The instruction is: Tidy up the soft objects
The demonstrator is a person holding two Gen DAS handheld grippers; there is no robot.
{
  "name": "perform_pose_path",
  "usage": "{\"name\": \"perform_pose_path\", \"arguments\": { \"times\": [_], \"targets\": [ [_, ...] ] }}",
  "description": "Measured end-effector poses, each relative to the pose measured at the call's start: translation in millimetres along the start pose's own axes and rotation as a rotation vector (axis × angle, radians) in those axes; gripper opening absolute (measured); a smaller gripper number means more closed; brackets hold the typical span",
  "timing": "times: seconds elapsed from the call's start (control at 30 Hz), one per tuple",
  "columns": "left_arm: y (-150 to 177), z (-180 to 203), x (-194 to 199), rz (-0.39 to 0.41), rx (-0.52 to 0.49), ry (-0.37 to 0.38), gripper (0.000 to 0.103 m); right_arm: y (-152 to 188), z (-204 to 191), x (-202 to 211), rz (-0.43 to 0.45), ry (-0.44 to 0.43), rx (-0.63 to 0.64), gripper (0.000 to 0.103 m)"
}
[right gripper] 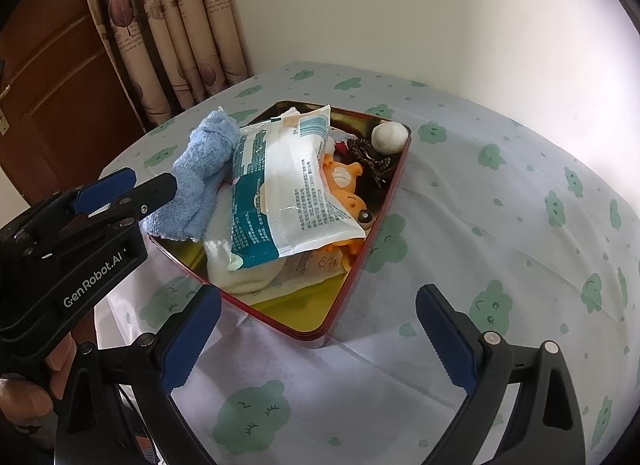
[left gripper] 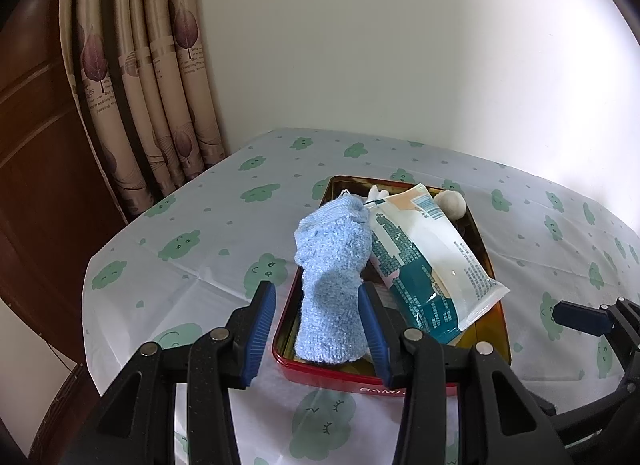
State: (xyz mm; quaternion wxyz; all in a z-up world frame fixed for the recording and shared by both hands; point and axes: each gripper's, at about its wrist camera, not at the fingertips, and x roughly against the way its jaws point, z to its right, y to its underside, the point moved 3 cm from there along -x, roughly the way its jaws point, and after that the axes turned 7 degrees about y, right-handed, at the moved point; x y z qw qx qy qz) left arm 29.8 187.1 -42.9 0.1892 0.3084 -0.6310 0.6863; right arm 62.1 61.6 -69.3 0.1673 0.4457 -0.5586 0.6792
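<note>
The left gripper has its jaws spread on either side of the fluffy light-blue sock, which lies in the red metal tin near the tabletop's left edge, seemingly just deposited. The right gripper hovers wide open, empty.

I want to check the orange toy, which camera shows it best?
The right wrist view: the orange toy lies in the red tin, partly under the wipes packet. In the left wrist view, the packet hides it.
</note>
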Motion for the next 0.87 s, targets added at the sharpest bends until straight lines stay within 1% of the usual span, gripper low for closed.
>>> {"name": "perform_pose_path", "arguments": {
  "times": [0.87],
  "targets": [
    [1.0,-1.4,-0.4,0.003,0.003,0.005,0.044,1.4,-9.1,-0.7,-0.005,-0.006,0.035,0.097]
  ]
}}
